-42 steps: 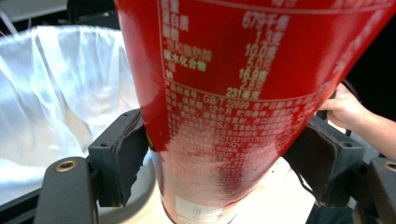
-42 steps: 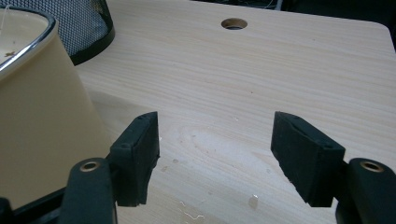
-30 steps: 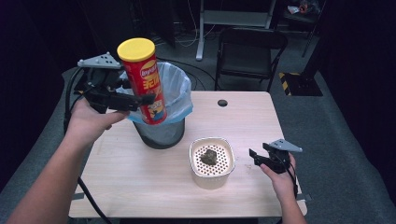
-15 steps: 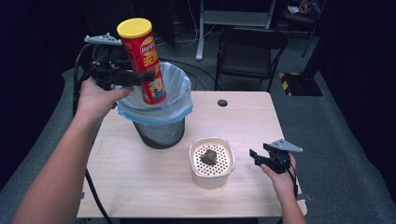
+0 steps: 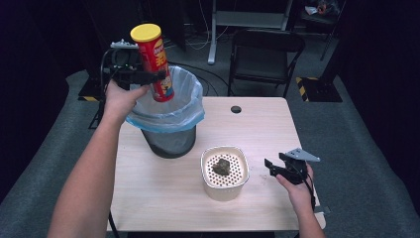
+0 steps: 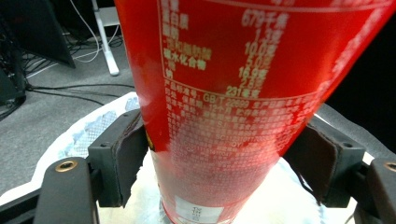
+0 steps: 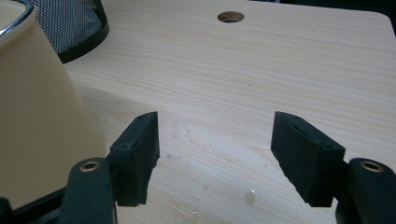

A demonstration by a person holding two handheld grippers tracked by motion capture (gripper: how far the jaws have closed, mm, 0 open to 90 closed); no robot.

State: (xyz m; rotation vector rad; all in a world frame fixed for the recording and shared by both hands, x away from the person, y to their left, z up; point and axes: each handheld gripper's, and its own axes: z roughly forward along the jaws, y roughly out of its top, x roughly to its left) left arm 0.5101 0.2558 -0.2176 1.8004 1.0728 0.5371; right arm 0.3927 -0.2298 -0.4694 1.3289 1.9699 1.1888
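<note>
High view: the left tool (image 5: 148,77) clenched a tall red cardboard crisp can with a yellow plastic lid (image 5: 153,62), tilted above the blue-lined black mesh waste bin (image 5: 168,119), apparently so it could drop inside. At the right, the right tool (image 5: 277,168) rested released and empty beside a cream perforated plastic basket (image 5: 224,173) holding a dark lump (image 5: 221,166). Everything stood on a pale wooden table (image 5: 257,129) in a dim room with grey carpet (image 5: 346,148) and a black folding chair (image 5: 265,54).
</note>
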